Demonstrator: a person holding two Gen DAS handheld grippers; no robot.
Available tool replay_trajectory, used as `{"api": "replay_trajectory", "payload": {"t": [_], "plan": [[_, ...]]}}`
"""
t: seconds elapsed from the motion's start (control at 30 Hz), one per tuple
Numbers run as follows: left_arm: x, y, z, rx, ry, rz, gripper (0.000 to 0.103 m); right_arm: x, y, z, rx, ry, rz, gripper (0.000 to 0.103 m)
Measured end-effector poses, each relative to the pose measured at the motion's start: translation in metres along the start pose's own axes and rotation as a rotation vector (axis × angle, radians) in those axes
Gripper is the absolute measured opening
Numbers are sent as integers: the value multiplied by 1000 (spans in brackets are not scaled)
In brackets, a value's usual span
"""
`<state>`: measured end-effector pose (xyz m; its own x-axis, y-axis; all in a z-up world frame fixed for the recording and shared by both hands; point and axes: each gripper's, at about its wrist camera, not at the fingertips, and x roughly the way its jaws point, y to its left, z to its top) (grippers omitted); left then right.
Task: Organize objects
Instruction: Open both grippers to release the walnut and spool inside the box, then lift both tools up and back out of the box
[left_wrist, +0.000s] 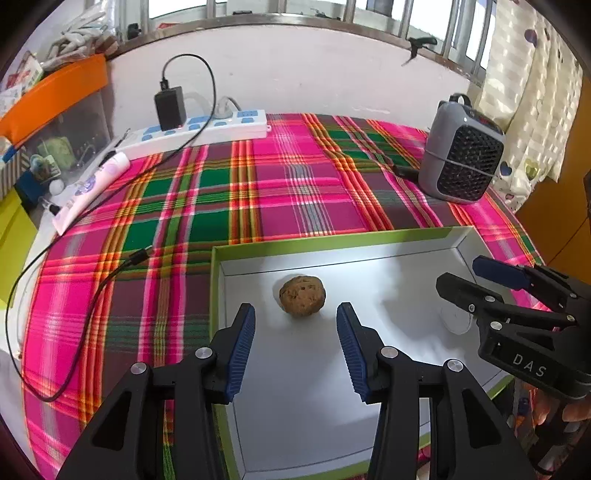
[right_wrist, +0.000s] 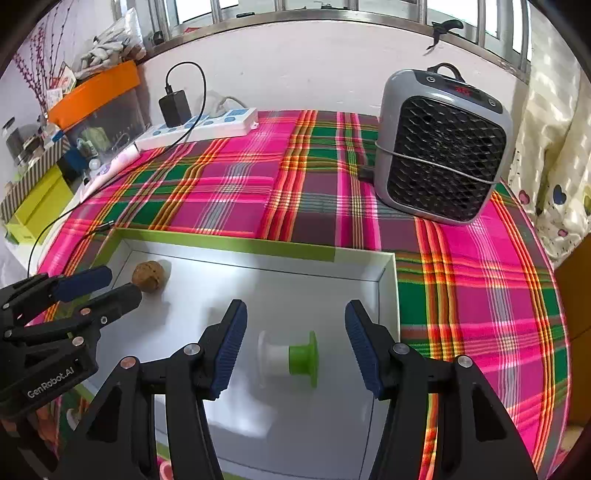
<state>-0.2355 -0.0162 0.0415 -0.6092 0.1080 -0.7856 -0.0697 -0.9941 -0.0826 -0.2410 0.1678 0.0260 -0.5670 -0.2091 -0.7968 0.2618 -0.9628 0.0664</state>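
Note:
A brown walnut (left_wrist: 302, 295) lies on the white floor of a shallow green-rimmed box (left_wrist: 332, 240), near its far left corner. My left gripper (left_wrist: 295, 304) is open, its blue pads (left_wrist: 242, 347) standing either side of the walnut and just short of it, not touching. A white and green spool (right_wrist: 290, 356) lies on its side in the same box (right_wrist: 229, 242), slightly blurred. My right gripper (right_wrist: 296, 302) hangs open over it, with gaps on both sides. Each wrist view also catches the other gripper (left_wrist: 459, 273) (right_wrist: 123, 281) and the walnut (right_wrist: 149, 276).
The box sits on a pink and green plaid cloth (left_wrist: 258, 177). A grey fan heater (right_wrist: 443, 155) stands at the back right. A white power strip (left_wrist: 199, 129) with a black charger and trailing cable (left_wrist: 110, 273) lies at the back left, beside a tube (left_wrist: 88, 188) and cluttered shelves.

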Motion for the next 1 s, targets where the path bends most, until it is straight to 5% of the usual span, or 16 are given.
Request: {"api": "replay_trajectory", "payload": {"t": [1.0], "plan": [[-55,18,-50,-55,-89,36,45,-59,2,-46,52,-119,-24,56]]}}
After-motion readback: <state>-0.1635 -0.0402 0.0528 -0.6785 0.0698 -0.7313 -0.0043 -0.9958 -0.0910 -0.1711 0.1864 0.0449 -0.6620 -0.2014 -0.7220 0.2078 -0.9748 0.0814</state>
